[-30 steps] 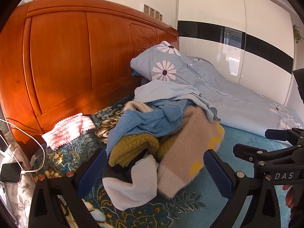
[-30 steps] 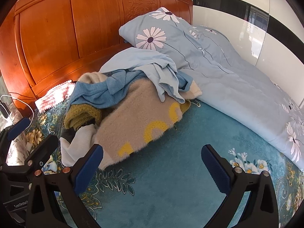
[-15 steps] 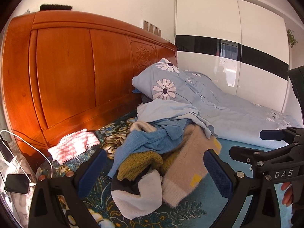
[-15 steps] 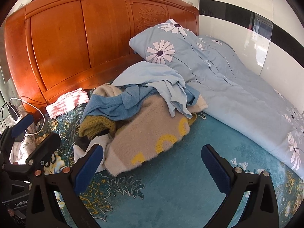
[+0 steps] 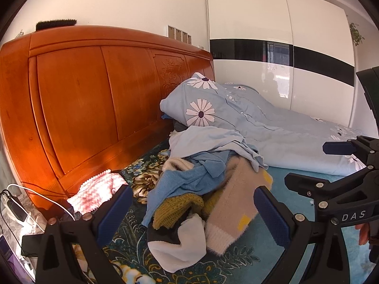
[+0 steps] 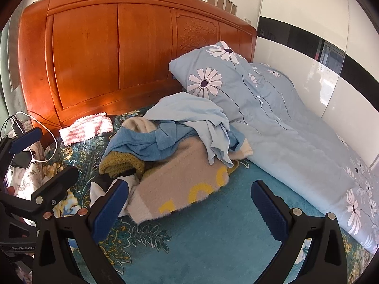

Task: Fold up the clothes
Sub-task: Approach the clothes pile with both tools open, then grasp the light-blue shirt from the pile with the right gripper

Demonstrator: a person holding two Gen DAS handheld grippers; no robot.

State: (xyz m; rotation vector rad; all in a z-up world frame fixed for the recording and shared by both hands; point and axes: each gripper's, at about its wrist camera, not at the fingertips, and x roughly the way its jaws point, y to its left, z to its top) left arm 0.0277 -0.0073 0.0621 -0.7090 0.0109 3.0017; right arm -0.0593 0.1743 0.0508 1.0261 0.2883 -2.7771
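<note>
A heap of unfolded clothes lies on the teal bedspread (image 6: 213, 236). On top is a pale blue shirt (image 5: 208, 139) (image 6: 189, 108), under it a mid-blue knit (image 5: 187, 179) (image 6: 146, 144), a beige fuzzy sweater with yellow marks (image 5: 239, 203) (image 6: 184, 179), a mustard knit (image 5: 175, 208) (image 6: 118, 163) and a white piece (image 5: 180, 243). My left gripper (image 5: 191, 210) hangs open in front of the heap, holding nothing. My right gripper (image 6: 189, 203) is open too, just right of the heap and empty. Each gripper shows at the edge of the other's view.
An orange wooden headboard (image 5: 94, 99) (image 6: 118, 47) stands behind the heap. A blue daisy-print pillow and quilt (image 5: 248, 118) (image 6: 284, 118) fill the bed's right side. A pink-and-white cloth (image 5: 94, 191) (image 6: 85, 127) lies by the headboard. Chargers and cables (image 5: 14, 210) sit at the left.
Both grippers have pulled back and tilted up from the heap, so more of the headboard and wall shows. Both stay open; the clothes have not moved.
</note>
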